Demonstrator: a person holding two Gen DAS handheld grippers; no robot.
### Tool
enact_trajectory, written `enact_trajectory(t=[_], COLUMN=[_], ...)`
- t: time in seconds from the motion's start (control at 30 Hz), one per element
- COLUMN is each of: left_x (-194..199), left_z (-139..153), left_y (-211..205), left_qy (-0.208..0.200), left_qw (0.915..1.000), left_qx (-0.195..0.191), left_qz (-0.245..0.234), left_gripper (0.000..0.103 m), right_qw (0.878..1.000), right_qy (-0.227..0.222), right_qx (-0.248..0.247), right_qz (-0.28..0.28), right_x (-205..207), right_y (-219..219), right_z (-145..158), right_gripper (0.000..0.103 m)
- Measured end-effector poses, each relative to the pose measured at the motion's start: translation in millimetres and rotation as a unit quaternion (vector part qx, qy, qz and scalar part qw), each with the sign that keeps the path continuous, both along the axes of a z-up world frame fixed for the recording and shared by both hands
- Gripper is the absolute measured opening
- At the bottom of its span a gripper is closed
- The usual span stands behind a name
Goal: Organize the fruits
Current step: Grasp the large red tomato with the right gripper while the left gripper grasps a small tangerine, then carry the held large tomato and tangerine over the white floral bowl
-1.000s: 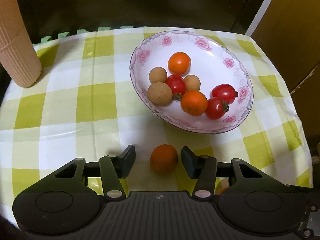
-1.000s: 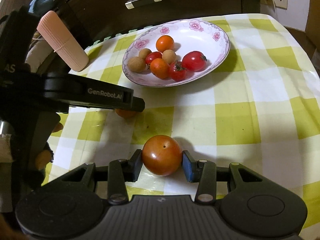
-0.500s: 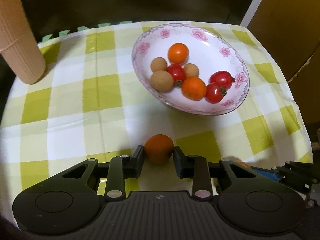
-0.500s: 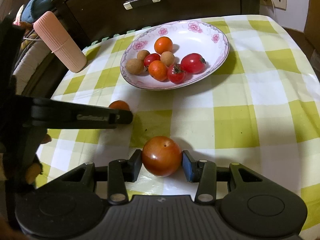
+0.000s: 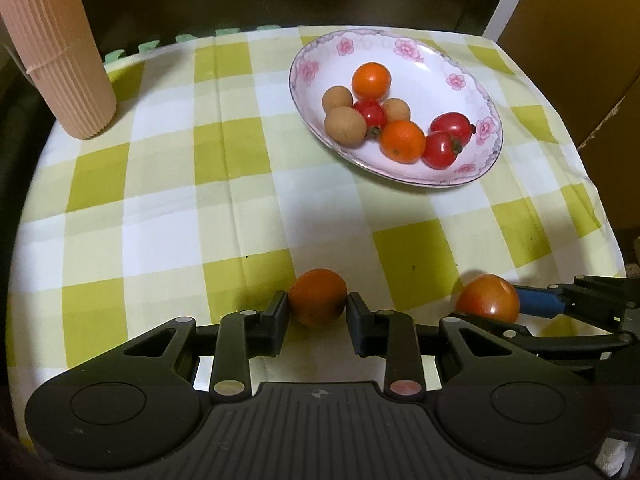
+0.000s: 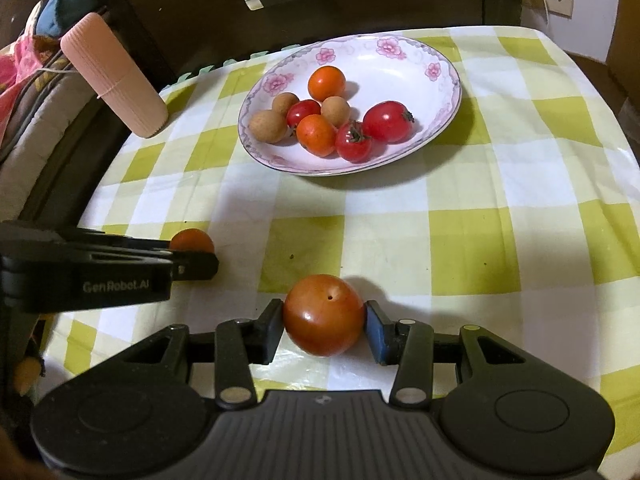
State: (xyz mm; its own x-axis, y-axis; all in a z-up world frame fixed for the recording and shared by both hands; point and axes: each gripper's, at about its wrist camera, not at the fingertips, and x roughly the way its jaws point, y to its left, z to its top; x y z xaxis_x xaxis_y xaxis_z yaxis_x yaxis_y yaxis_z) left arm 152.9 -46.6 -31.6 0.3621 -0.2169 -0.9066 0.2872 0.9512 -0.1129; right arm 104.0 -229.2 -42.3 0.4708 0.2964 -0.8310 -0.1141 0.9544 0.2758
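Two fruits sit outside the dish, each between a pair of tongs: a small orange fruit (image 5: 317, 297) is clenched in the left gripper (image 5: 317, 314), its pads touching the skin on both sides, and a larger red-orange tomato (image 6: 324, 314) is grasped the same way by the right gripper (image 6: 325, 326). Both fruits are low over the near part of the green-and-white checked tablecloth (image 5: 168, 184); whether they touch the cloth or are just lifted off it cannot be told. Farther back, well apart from both, stands the flower-rimmed plate (image 6: 448, 76), which already holds eight pieces: two orange fruits, three red tomatoes and three tan longans, clustered toward its left half, with bare room on the right. Judging from this, most of the gathering is done, and what seems left is to carry these two pieces over the rim and set them down in the free space. A ribbed pink cup (image 5: 52, 48) stands at the far left corner. The only readable writing is "GenRobot.AI" on the side of the left gripper, seen from the right wrist view.
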Motion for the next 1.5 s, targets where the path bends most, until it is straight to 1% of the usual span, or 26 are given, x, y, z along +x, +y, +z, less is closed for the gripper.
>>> enact_trajectory(t=[0.17, 0.27, 0.33, 0.47, 0.5, 0.53, 0.6, 0.7, 0.93, 1.0, 1.13, 1.33, 1.5], left_x=[2.0, 2.2, 1.5, -0.9, -1.6, -1.6, -1.7, -3.2, 0.1, 0.4, 1.3, 2.9, 7.8], left_z=[-0.6, -1.9, -1.8, -1.8, -1.6, -1.4, -0.7, 1.2, 13.5, 15.7, 16.5, 22.1, 32.7], left_y=[1.4, 1.8, 0.6, -1.5, -1.9, -1.9, -2.6, -3.6, -0.8, -0.5, 1.8, 0.1, -7.6], left_qy=[-0.002, 0.001, -0.001, -0.006, -0.008, -0.006, -0.003, -0.006, -0.018, -0.021, -0.017, -0.022, -0.036], left_qw=[1.0000, 1.0000, 1.0000, 1.0000, 0.9999, 0.9999, 1.0000, 0.9999, 0.9998, 0.9997, 0.9997, 0.9994, 0.9987], left_qx=[-0.005, -0.009, -0.006, 0.003, 0.008, 0.006, 0.005, 0.007, -0.012, -0.012, -0.020, -0.028, -0.035], left_qz=[0.000, -0.002, -0.004, -0.006, -0.006, -0.006, -0.007, -0.009, 0.000, 0.000, 0.004, 0.005, 0.001], left_gripper=[0.042, 0.048, 0.048, 0.045, 0.041, 0.039, 0.038, 0.038, 0.038, 0.038, 0.038, 0.038, 0.039], right_qw=[1.000, 1.000, 0.999, 0.999, 0.999, 0.999, 0.999, 0.999, 0.999, 0.999, 0.999, 0.999, 0.998], right_qy=[-0.002, -0.004, -0.004, -0.006, -0.007, -0.007, -0.007, -0.011, -0.026, -0.028, -0.033, -0.038, -0.048], right_qx=[-0.019, -0.028, -0.035, -0.048, -0.049, -0.050, -0.050, -0.049, -0.040, -0.037, -0.035, -0.028, -0.027], right_qz=[0.006, 0.005, 0.005, 0.008, 0.009, 0.010, 0.010, 0.008, 0.003, 0.000, -0.003, -0.007, -0.013], right_x=[1.7, 3.6, 4.6, 3.7, 3.0, 2.7, 2.3, 1.6, 1.2, 2.0, 3.7, 3.0, 8.8], right_y=[7.0, 9.9, 12.2, 15.8, 15.9, 15.8, 15.5, 15.8, 14.3, 13.5, 13.8, 11.8, 10.7], right_z=[0.7, 0.6, 0.9, 1.3, 1.5, 1.7, 2.0, 4.0, 16.1, 18.4, 21.6, 24.4, 31.1], right_gripper=[0.045, 0.045, 0.045, 0.041, 0.041, 0.041, 0.041, 0.041, 0.041, 0.041, 0.041, 0.041, 0.041])
